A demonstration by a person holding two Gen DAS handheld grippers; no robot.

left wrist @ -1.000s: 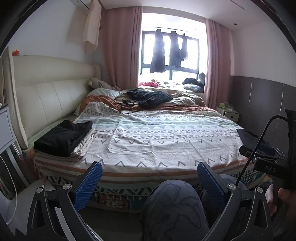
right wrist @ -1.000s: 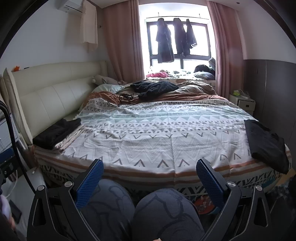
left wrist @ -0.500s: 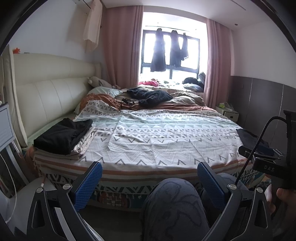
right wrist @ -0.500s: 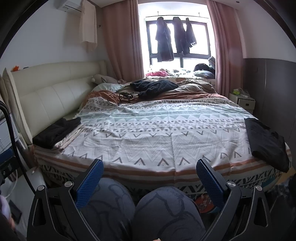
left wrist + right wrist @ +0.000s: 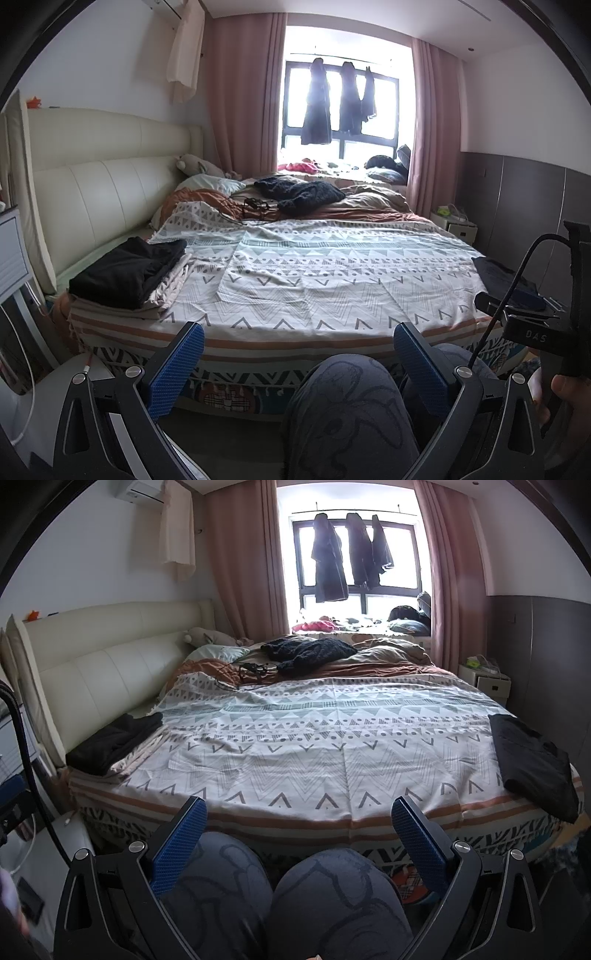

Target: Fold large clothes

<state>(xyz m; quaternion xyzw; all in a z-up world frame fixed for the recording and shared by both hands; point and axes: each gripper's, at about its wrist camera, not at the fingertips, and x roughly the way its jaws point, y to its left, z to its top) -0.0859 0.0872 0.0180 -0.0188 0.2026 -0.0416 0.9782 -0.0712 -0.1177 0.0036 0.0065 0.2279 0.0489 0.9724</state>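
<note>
A folded black garment (image 5: 127, 271) lies on a pale folded one at the bed's near left corner, also in the right wrist view as the black garment (image 5: 110, 744). Another black garment (image 5: 532, 766) lies spread at the bed's right edge. A dark knitted garment (image 5: 306, 651) is heaped at the far end. My left gripper (image 5: 297, 363) is open and empty, held low before the bed's foot over a person's knee (image 5: 347, 413). My right gripper (image 5: 297, 840) is open and empty too, above both knees.
The bed (image 5: 295, 746) carries a patterned sheet. A cream headboard (image 5: 92, 184) runs along the left. Cables (image 5: 251, 206) lie near the knitted heap. A nightstand (image 5: 487, 681) stands at the far right. Dark jackets (image 5: 347, 557) hang at the window. A hand holds the other gripper's body (image 5: 535, 332).
Both views have risen slightly and drawn a little back from the bed. Nothing on the bed has moved, and both grippers stay open.
</note>
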